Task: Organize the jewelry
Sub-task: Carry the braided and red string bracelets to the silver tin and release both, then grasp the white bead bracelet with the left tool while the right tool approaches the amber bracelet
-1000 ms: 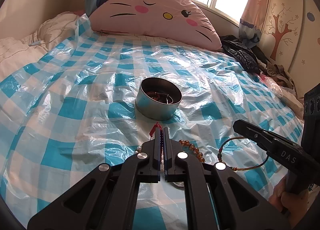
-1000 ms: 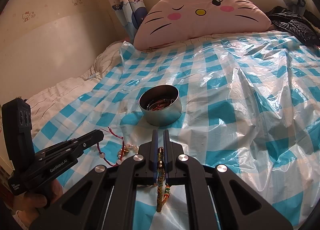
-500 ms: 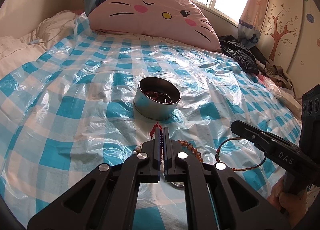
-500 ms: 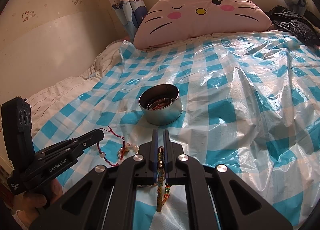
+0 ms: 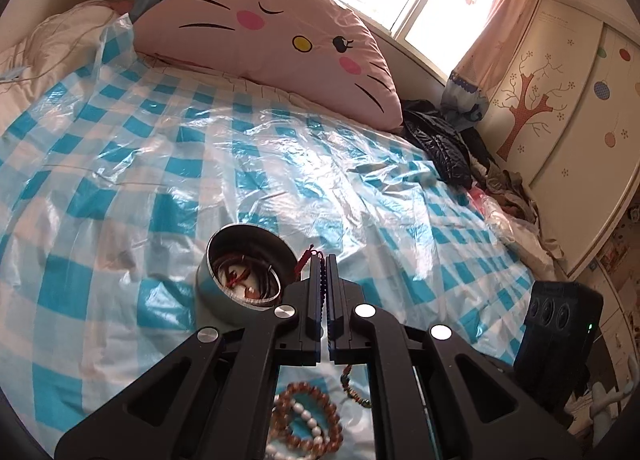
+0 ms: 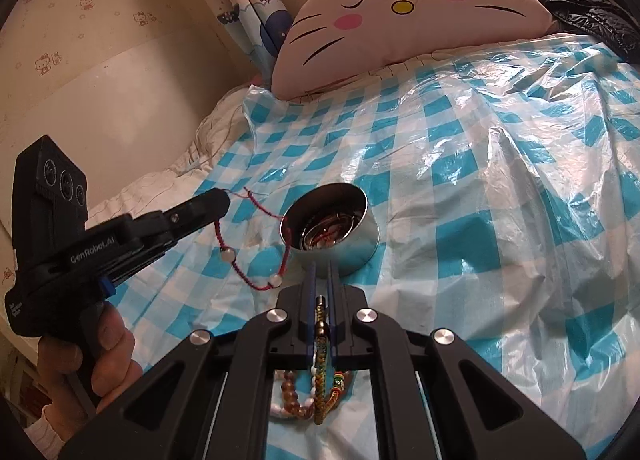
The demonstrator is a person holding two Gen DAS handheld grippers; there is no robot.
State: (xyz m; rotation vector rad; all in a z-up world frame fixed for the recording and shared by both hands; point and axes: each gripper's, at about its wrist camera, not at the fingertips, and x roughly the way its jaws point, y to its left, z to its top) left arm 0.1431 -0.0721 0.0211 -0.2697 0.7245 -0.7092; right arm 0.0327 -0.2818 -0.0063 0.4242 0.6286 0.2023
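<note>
A round metal tin (image 5: 244, 280) holding jewelry stands on the checked plastic sheet; it also shows in the right wrist view (image 6: 332, 223). My left gripper (image 5: 323, 260) is shut on a red cord bracelet (image 6: 248, 256) with white beads and holds it lifted just left of the tin. My right gripper (image 6: 322, 272) is shut on a braided multicolour bracelet (image 6: 322, 356), raised just in front of the tin. A brown bead bracelet and a white bead bracelet (image 5: 308, 424) lie on the sheet below the grippers.
A blue-and-white checked plastic sheet (image 5: 160, 163) covers the bed. A pink cat-face pillow (image 5: 272, 43) lies at the head. Black clothing (image 5: 436, 139) is piled at the bed's right side by a wardrobe (image 5: 560, 119). A wall runs along the left (image 6: 100, 59).
Both grippers have lifted and moved forward toward the tin, each carrying its bracelet off the sheet. The red cord bracelet now hangs from the left gripper beside the tin.
</note>
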